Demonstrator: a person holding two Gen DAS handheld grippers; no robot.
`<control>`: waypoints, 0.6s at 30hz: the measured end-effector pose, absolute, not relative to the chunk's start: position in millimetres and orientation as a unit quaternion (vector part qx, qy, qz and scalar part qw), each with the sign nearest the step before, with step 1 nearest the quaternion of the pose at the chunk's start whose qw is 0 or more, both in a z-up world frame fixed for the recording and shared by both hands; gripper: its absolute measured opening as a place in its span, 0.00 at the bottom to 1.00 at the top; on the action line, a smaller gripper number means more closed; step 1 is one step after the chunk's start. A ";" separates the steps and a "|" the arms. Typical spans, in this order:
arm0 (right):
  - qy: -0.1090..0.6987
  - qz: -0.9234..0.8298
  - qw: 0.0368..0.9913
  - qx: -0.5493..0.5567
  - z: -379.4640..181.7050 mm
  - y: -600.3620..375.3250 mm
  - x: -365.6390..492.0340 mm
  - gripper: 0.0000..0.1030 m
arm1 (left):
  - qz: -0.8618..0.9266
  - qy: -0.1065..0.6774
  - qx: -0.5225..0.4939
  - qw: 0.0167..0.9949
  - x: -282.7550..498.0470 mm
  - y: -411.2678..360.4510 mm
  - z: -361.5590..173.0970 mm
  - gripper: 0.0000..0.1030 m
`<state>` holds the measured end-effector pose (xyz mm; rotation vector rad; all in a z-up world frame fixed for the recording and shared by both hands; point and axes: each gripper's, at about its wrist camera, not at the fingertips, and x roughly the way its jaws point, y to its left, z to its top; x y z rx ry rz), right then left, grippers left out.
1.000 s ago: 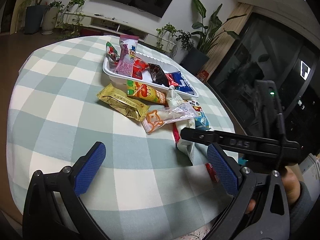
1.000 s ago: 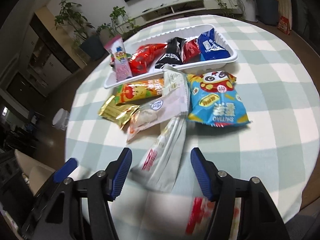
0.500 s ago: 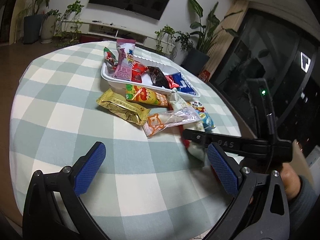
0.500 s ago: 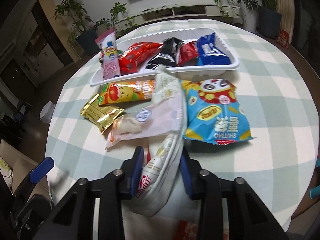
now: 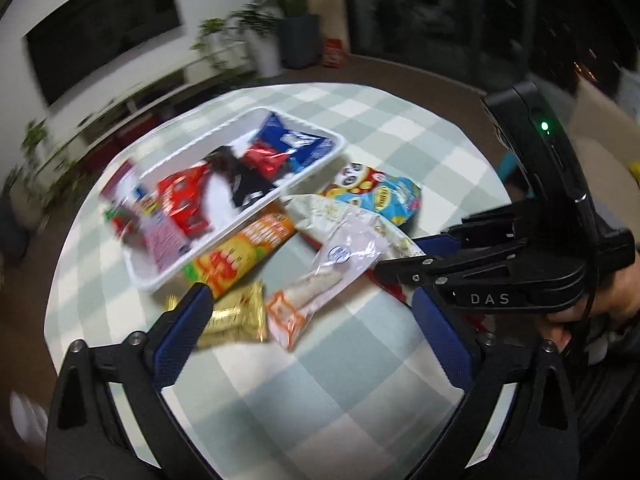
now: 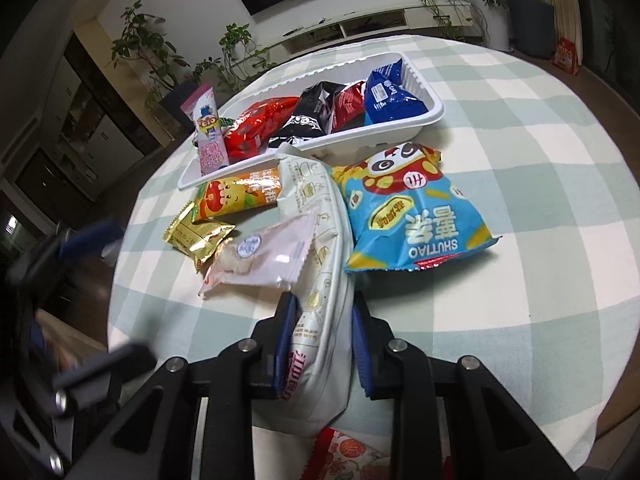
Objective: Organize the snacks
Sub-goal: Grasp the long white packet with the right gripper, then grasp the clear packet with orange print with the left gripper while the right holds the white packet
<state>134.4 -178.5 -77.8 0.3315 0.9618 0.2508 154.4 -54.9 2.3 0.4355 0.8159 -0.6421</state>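
Counting five tray (image 6: 424, 120) snacks, perhaps six

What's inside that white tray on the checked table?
The white tray holds snack packets: a blue one, a dark red one, a black one, a bright red one and a tall pink one. They overlap, hiding anything beneath.

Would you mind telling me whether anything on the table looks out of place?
The pink snack packet leans over the white tray's left end, half out, unlike the packets lying inside. Several snacks lie loose beside the tray.
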 end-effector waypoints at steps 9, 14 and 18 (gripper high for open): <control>0.464 0.139 0.853 0.193 -80.1 -190.1 136.5 0.29 | -0.357 0.449 0.328 0.750 189.5 -91.3 -37.1 0.68; 0.467 0.143 0.851 0.194 -80.6 -192.9 136.3 0.29 | -0.372 0.472 0.350 0.719 206.8 -104.8 -56.5 0.68; 0.468 0.146 0.849 0.198 -81.0 -194.3 136.2 0.29 | -0.380 0.482 0.354 0.706 217.5 -109.8 -61.9 0.68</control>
